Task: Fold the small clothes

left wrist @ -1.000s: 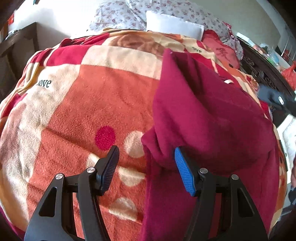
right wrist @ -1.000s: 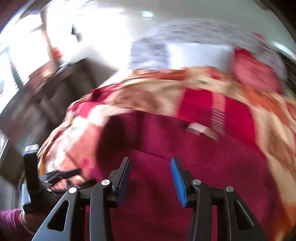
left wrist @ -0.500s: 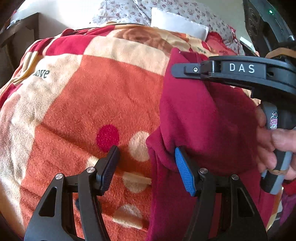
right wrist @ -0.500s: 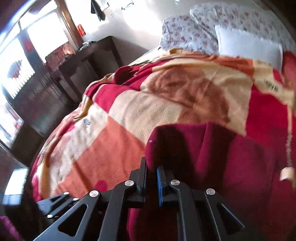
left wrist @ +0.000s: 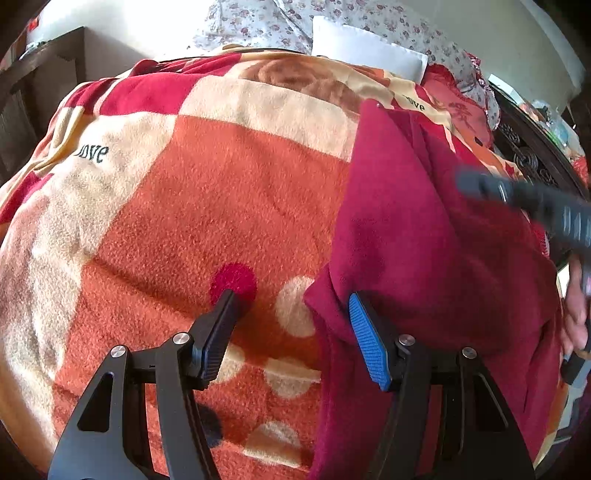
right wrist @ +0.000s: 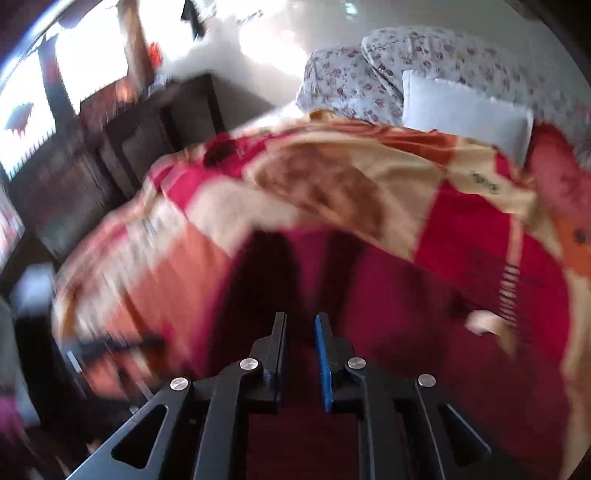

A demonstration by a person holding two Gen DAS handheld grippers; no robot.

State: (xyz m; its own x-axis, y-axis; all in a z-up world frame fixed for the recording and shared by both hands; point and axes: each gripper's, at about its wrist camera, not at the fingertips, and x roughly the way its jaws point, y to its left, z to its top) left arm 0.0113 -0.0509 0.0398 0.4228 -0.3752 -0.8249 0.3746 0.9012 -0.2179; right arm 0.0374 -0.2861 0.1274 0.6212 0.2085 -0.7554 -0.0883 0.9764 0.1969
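A dark red fleece garment [left wrist: 424, 240] lies folded lengthwise on the right of an orange, red and cream blanket [left wrist: 207, 206]. My left gripper [left wrist: 291, 332] is open, low over the blanket, its blue pad [left wrist: 365, 347] against the garment's left edge. My right gripper [right wrist: 300, 347] shows as a blurred dark bar [left wrist: 524, 206] at the right of the left wrist view. In its own blurred view the jaws stand a narrow gap apart above the garment [right wrist: 406, 314]; nothing shows between them.
Floral pillows [left wrist: 280, 26] and a white pillow [left wrist: 362, 48] lie at the head of the bed. Dark wooden furniture [right wrist: 122, 147] stands left of the bed, and a carved dark frame [left wrist: 532, 162] runs along its right side.
My right gripper, shut on the garment's far corner half a second ago, has parted slightly and swung back to the right. My left gripper has stayed put and open.
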